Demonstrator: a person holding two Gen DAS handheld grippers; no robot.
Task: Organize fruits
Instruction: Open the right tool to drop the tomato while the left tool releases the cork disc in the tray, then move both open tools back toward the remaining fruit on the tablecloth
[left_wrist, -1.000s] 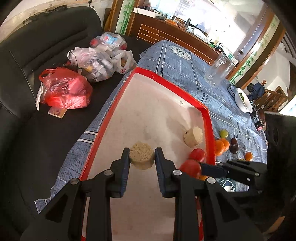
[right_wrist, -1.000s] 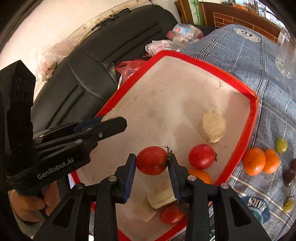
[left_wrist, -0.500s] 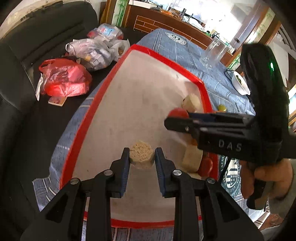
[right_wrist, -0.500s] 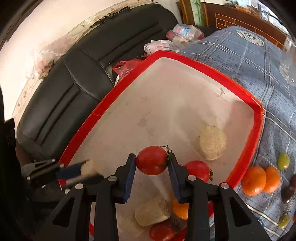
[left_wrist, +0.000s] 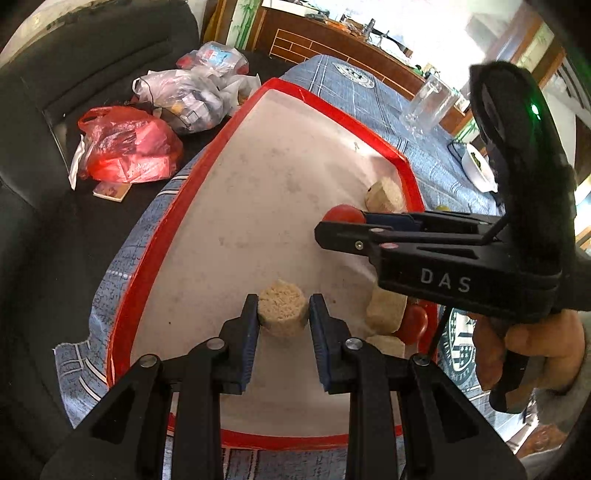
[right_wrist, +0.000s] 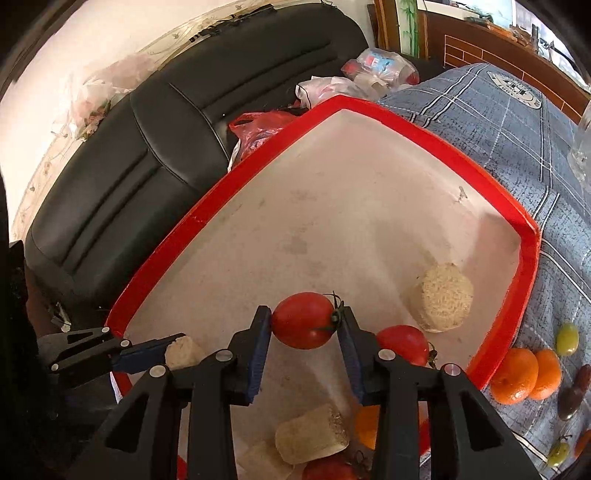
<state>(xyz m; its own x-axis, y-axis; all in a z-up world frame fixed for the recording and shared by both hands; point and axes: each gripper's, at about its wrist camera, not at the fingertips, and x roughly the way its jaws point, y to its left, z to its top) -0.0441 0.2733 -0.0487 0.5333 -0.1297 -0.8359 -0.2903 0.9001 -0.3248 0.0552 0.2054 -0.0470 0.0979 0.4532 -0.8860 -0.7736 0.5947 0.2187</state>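
Left wrist view: left gripper (left_wrist: 283, 314) at lower centre, pinching a crumbly beige puck (left_wrist: 283, 307) low over the red-rimmed tray (left_wrist: 147, 254), likely for setting down. At right, right gripper (left_wrist: 341, 221) seen side-on with a glossy tomato (left_wrist: 342, 214) at its tip.

Right wrist view: jaws easing apart around that smooth round tomato (right_wrist: 303, 320) at lower centre, stem against the right pad, probably a release onto the tray (right_wrist: 436, 144). Oranges (right_wrist: 524, 374) on checked cloth (right_wrist: 498, 122), lower right.
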